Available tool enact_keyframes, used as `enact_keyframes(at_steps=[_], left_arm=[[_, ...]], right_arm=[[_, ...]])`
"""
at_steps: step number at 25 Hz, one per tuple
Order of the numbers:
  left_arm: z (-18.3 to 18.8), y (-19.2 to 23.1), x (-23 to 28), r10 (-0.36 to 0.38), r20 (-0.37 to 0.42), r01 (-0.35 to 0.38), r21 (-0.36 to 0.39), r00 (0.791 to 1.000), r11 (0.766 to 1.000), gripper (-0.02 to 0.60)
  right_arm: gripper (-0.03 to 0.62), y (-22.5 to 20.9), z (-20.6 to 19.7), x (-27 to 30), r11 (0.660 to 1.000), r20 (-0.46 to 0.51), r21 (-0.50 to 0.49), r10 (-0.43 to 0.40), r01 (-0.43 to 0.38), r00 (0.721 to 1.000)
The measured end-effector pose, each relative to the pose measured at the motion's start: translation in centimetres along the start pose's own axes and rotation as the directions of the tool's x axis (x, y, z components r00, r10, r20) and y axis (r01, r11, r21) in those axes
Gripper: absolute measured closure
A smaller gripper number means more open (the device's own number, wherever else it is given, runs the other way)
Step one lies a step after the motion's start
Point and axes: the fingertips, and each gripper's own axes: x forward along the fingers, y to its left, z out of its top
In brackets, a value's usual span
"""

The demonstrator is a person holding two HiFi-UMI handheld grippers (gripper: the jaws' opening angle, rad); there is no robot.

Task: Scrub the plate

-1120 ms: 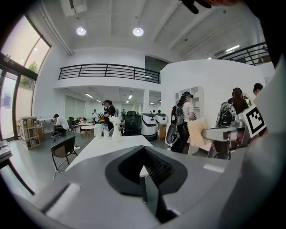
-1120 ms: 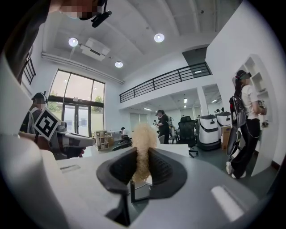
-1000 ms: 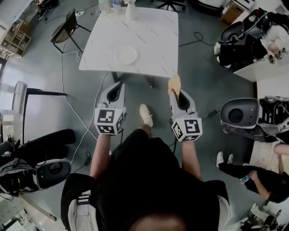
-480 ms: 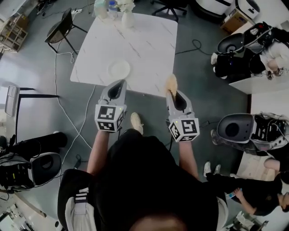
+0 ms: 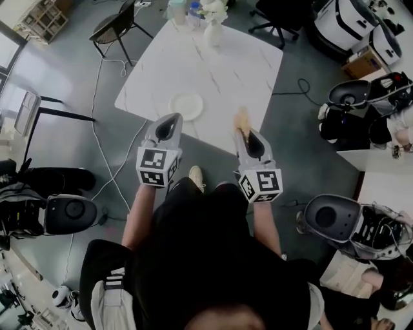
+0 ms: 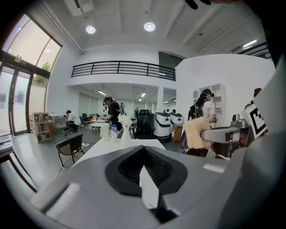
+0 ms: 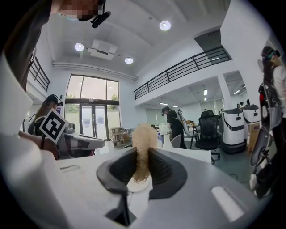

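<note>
The table [image 5: 219, 71] is mostly bare marble. Only the plate [image 5: 186, 105] lies on its near part, close to the near edge, with open top on every side of it. A vase [image 5: 214, 31] and bottles [image 5: 177, 11] crowd the far edge, well apart from the plate. The left gripper [image 5: 171, 121] and right gripper [image 5: 241, 131] hang at the near edge, with open air between them and the plate. A chair [image 5: 117, 27] stands off the far left corner, apart from the table.
</note>
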Motion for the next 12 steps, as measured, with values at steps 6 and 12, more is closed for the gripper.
enact_keyframes(at_steps=[6,12], left_arm=[[-0.3,1.9,0.5,0.118,-0.022,-0.118,-0.038,0.993,0.992,0.575],[-1.6,3.3,1.3,0.252,-0.066,-0.258,-0.1,0.965,0.961,0.575]], right_arm=[[0.526,0.1,0.8,4.3,0.99,-0.019,-0.011,0.141,-0.142,0.99],[0.526,-0.4,1.1,8.3,0.953,-0.067,-0.027,0.298,-0.3,0.952]])
